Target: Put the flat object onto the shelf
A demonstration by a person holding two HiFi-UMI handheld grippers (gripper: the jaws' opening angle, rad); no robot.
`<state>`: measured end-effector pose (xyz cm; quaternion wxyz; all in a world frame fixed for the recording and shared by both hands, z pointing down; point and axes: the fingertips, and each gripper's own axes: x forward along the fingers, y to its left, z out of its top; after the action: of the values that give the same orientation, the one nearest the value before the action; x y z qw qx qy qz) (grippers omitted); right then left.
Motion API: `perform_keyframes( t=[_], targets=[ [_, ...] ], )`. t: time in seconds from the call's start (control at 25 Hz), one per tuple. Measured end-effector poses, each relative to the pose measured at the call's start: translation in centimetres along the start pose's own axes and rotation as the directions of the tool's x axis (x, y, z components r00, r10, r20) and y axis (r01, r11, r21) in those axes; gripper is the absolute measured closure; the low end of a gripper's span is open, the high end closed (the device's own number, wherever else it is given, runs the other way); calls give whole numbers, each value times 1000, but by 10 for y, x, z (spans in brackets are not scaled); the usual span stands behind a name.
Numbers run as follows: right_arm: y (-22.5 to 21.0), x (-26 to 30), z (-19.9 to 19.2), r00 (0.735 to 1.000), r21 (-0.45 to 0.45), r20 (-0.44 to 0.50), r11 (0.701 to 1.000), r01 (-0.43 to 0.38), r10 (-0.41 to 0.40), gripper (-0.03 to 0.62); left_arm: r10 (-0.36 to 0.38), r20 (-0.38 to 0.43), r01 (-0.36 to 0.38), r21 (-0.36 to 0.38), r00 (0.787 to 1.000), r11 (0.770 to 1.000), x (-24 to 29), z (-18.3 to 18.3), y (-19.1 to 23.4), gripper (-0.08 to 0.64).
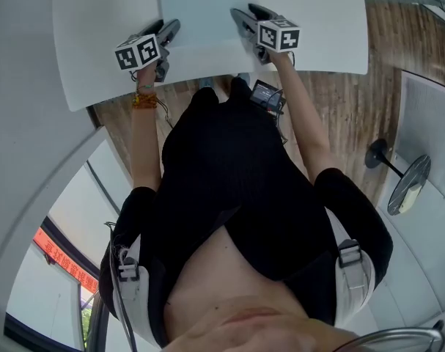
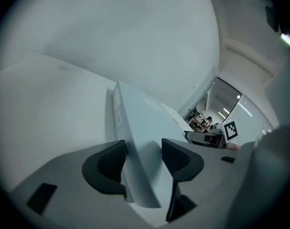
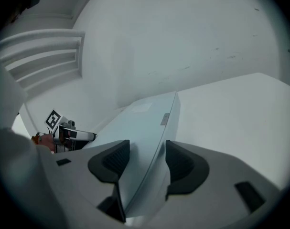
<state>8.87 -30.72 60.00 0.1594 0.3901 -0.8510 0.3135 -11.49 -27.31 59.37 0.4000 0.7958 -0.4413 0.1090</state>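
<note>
Panel (image 1: 200, 13), top centre: thin, stiff, smooth, probably light; pinch its near edge. Both left gripper (image 2: 144, 155) and right gripper (image 3: 147, 159) spread, straddling it, unclamped.

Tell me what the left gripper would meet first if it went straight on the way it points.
The flat panel: its edge sits between the open jaws of the left gripper, so it would run deeper in. Beyond lies the white wall, depth unclear.
</note>
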Motion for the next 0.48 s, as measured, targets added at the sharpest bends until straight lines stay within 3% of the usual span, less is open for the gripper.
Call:
perform_keyframes(
  t=[0.2, 0.48],
  targets=[
    [-2, -17, 7, 998, -100, 39, 993, 61, -58, 356, 95, 38, -100, 137, 995, 986, -12, 9, 1, 325],
    [9, -32, 26, 989, -144, 118, 983, 110, -93, 356, 136, 153, -168, 217, 979, 962, -25, 35, -17, 325]
  ],
)
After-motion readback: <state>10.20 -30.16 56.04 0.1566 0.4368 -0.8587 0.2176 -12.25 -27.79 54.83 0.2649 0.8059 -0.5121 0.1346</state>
